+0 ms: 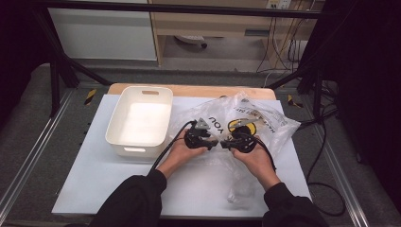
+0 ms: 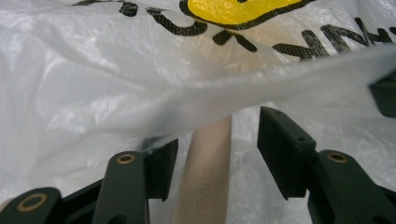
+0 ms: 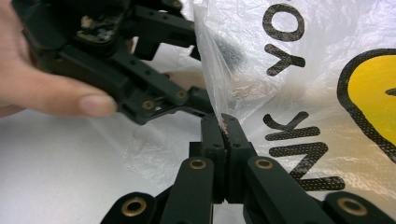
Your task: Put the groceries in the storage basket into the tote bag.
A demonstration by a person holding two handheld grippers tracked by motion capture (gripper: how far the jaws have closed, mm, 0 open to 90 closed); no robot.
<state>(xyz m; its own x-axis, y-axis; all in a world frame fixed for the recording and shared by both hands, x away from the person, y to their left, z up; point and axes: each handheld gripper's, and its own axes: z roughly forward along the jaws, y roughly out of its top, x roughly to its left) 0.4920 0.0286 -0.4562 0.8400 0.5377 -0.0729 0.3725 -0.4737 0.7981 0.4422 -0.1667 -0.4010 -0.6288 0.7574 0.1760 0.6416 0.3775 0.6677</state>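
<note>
White tabletop [image 1: 94,179] carries an empty white bin [image 1: 140,120] at the far left and a crumpled clear plastic bag [image 1: 265,118], printed with a yellow face, to its right. My right gripper [image 3: 223,126] is pinched closed on the bag's edge, while my left gripper [image 2: 215,154] stands wide. Between its jaws lies a pale stick [image 2: 205,177], whose upper end is hidden behind the film.

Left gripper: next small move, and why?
Probably ease the left gripper forward and shut it on the pale wooden stick. Its jaws stand open either side of that stick, under a raised flap of the clear plastic bag with black lettering and a yellow face. The right gripper is shut on the bag's edge, holding it up, so the way in looks open.
</note>
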